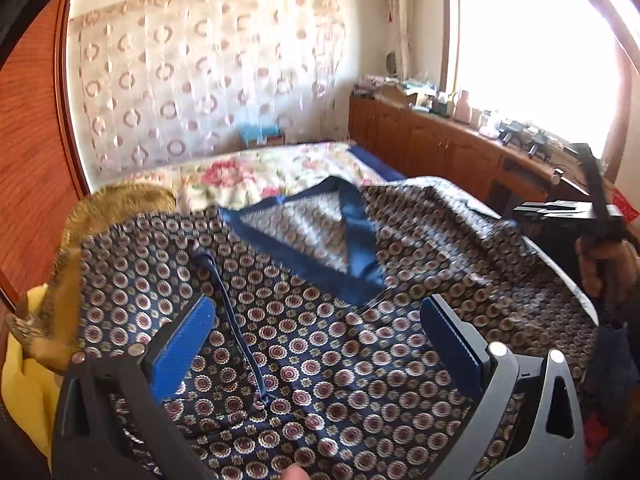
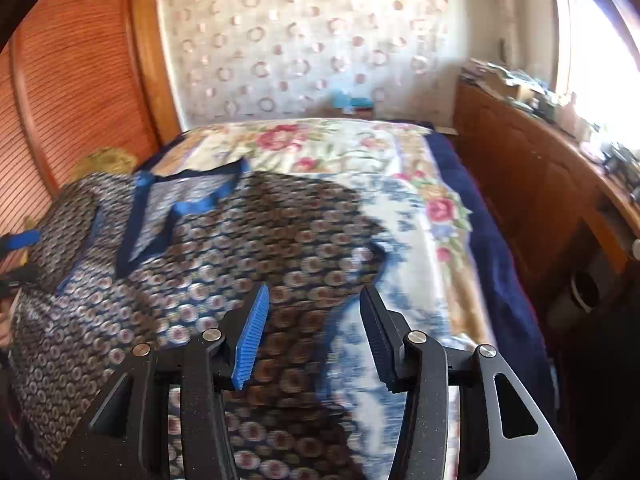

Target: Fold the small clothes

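A dark navy garment point(image 1: 320, 360) with small round medallions and a plain blue neck trim point(image 1: 360, 256) lies spread on the flowered bedspread point(image 1: 280, 172). My left gripper point(image 1: 316, 304) hovers over the garment's near part, open wide, with nothing between its blue pads point(image 1: 184, 344). In the right wrist view the garment point(image 2: 248, 248) covers the bed's left half. My right gripper point(image 2: 315, 292) stands open above the garment's right edge, its pads clear of the cloth. The left gripper's blue pad point(image 2: 22, 240) shows at the left edge. The right gripper point(image 1: 560, 210) and the hand holding it show at the far right.
A gold cushion point(image 1: 120, 200) and a yellow cloth point(image 1: 28, 380) lie at the bed's left by the wooden panel point(image 1: 32, 152). A wooden cabinet point(image 2: 532, 184) with clutter on top runs along the right under the bright window. A patterned curtain point(image 2: 304, 40) hangs behind the bed.
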